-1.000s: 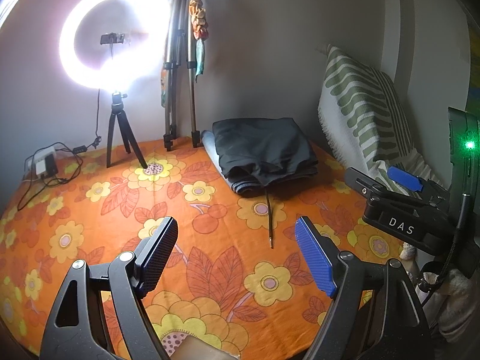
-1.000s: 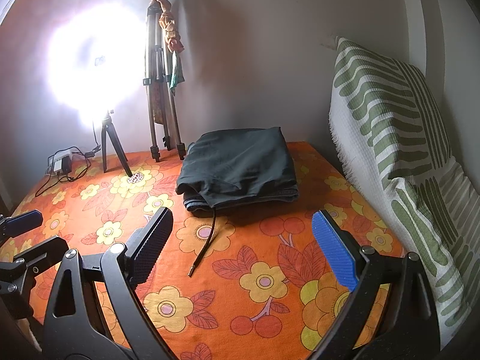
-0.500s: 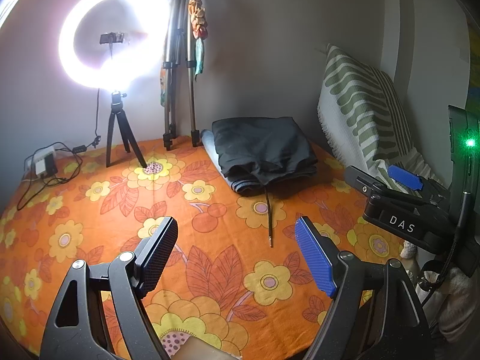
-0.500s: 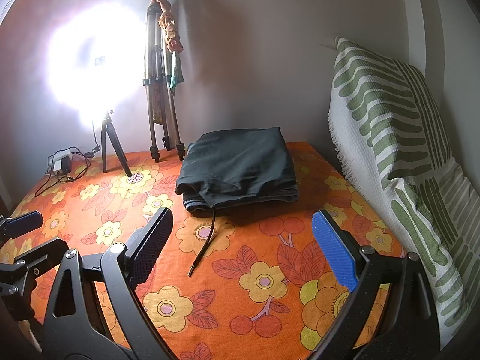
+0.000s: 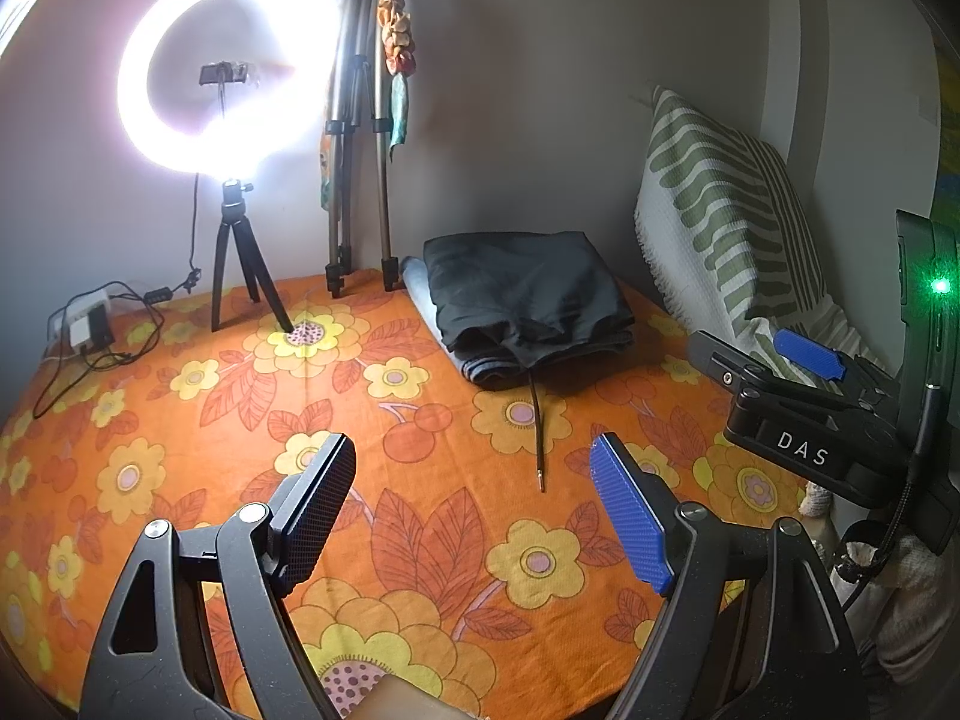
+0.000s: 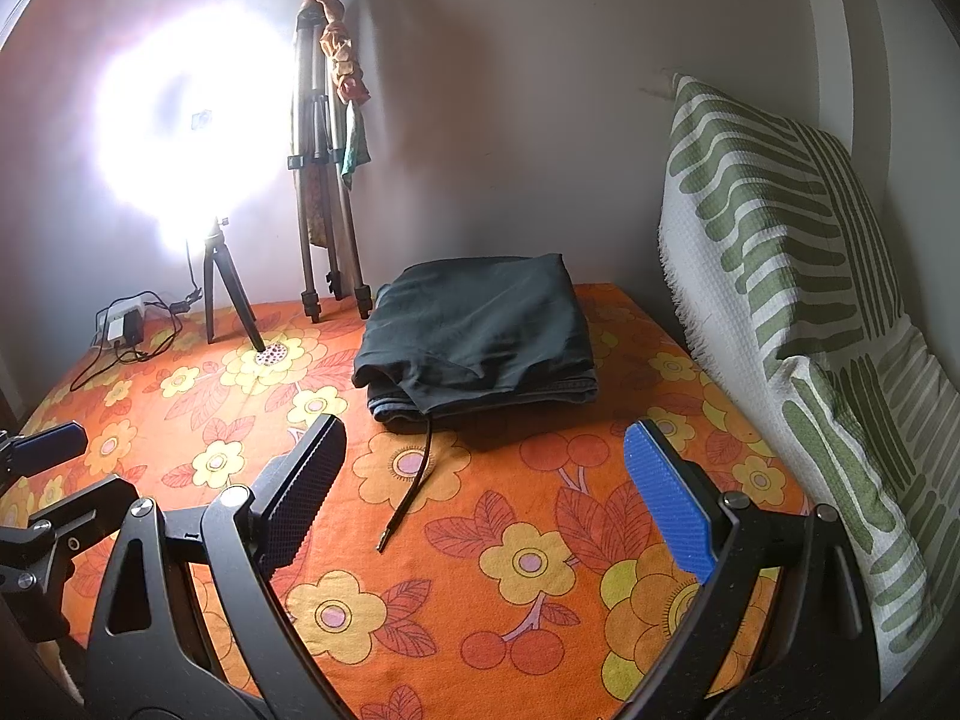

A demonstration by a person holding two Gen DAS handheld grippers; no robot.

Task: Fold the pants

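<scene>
Dark folded pants [image 5: 528,294] [image 6: 480,330] lie as a neat stack on top of a folded blue-grey garment at the back of the orange flowered cloth [image 5: 420,540]. A dark drawstring [image 5: 539,432] [image 6: 411,486] trails from the stack toward me. My left gripper [image 5: 474,516] hovers open over the cloth, well short of the stack, with nothing between its fingers. My right gripper [image 6: 486,498] is likewise open and empty, its fingers on either side of the drawstring's end but above it. The right gripper's body [image 5: 810,408] shows at the right edge of the left wrist view.
A lit ring light on a small tripod [image 5: 234,78] [image 6: 192,114] stands at the back left beside a folded tripod [image 5: 360,138] with cloth hung on it. A charger and cables [image 5: 90,330] lie far left. A green-striped pillow [image 6: 798,300] leans along the right side.
</scene>
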